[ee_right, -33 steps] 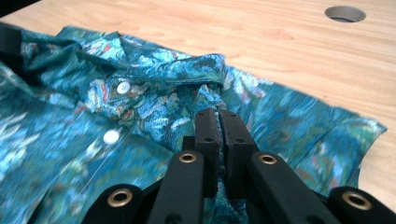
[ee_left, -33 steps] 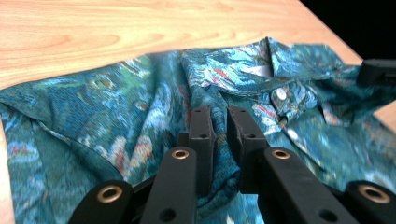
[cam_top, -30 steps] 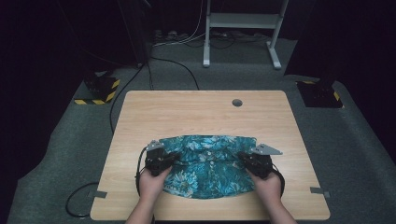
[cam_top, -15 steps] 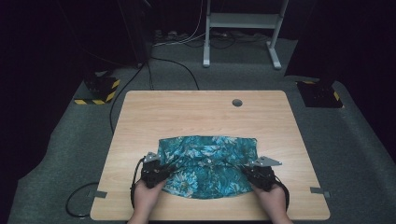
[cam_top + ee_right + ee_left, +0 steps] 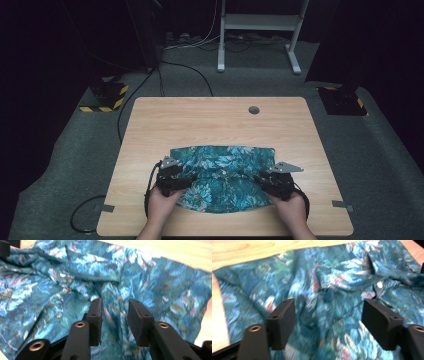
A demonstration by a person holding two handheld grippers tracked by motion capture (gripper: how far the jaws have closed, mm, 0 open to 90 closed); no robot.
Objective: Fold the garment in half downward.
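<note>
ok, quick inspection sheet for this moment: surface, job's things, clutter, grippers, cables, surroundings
Surface: light wooden table, round grommet hole near the far edge, tape tabs at the near corners.
Job's things: teal floral garment lying folded and wrinkled on the near half of the table.
Clutter: nothing seen.
Grippers: left gripper jaws have just been opening, wide apart over the cloth; right gripper jaws have just been opening, a ridge of cloth between them, pads not pressing.
Cables: black cable looping off the near left corner; more on the floor behind.
Surroundings: grey carpet, white stand, yellow-black striped bases.
</note>
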